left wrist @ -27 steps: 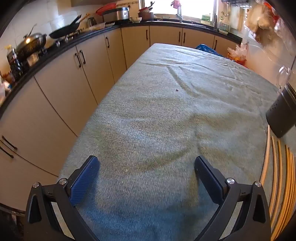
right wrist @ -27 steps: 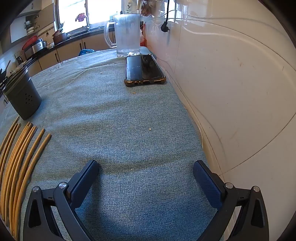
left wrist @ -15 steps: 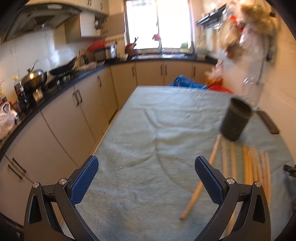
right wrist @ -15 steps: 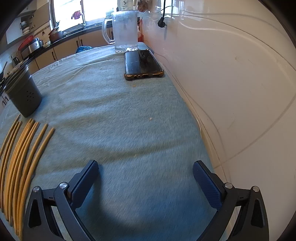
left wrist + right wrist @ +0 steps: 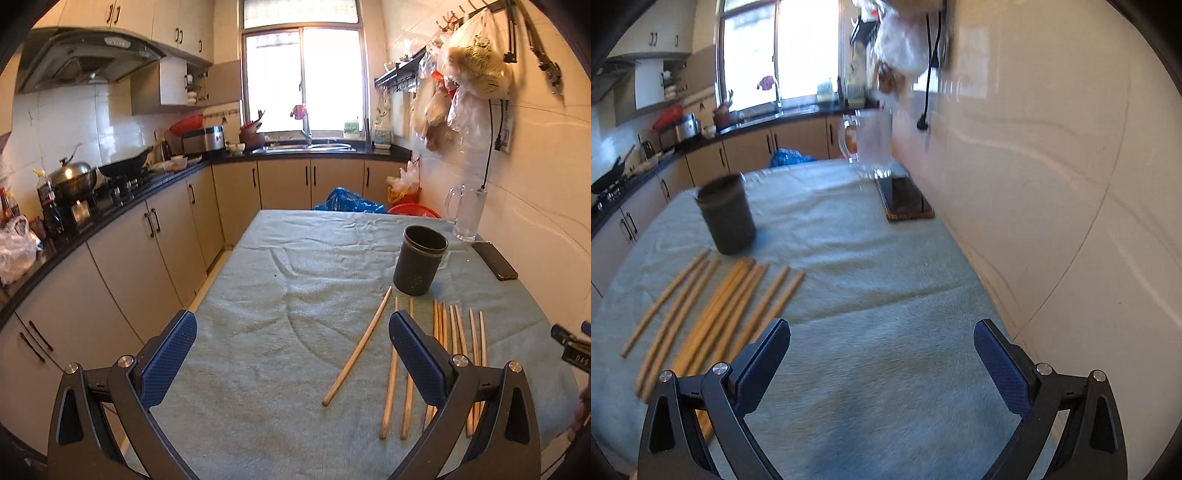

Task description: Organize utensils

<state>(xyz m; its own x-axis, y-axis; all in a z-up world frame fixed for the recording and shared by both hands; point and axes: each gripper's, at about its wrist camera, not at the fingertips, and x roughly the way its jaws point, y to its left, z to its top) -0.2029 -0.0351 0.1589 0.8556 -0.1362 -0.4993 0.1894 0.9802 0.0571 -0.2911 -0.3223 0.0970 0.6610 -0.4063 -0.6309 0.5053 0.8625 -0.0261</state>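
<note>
The left tongs (image 5: 291, 354) hang over the cloth-covered bench (image 5: 258, 369) with their blue pads spread wide and nothing between them. The right tongs (image 5: 881, 363) are spread just as wide, also empty, over bare cloth near the tiled wall on the right.

The chopsticks (image 5: 443, 343) lie flat on the cloth in a loose row, their length running from near to far. One stick (image 5: 356, 347) lies apart to the left of the row and slanted. The right pad of the left tongs stands in front of part of the row and hides the middle of two or three sticks. In the right wrist view the same sticks (image 5: 731, 299) lie to the left of the right tongs, and the left pad covers their near ends.

A dark holder cup (image 5: 419, 260) stands upright just beyond the far ends of the sticks, open at the top; whether anything is inside it cannot be made out.

Farther right, a phone (image 5: 495, 260) lies flat by the wall, and a clear glass jug (image 5: 467, 212) stands just beyond it. The right wrist view is blurred, so fine detail there is unsure.
</note>
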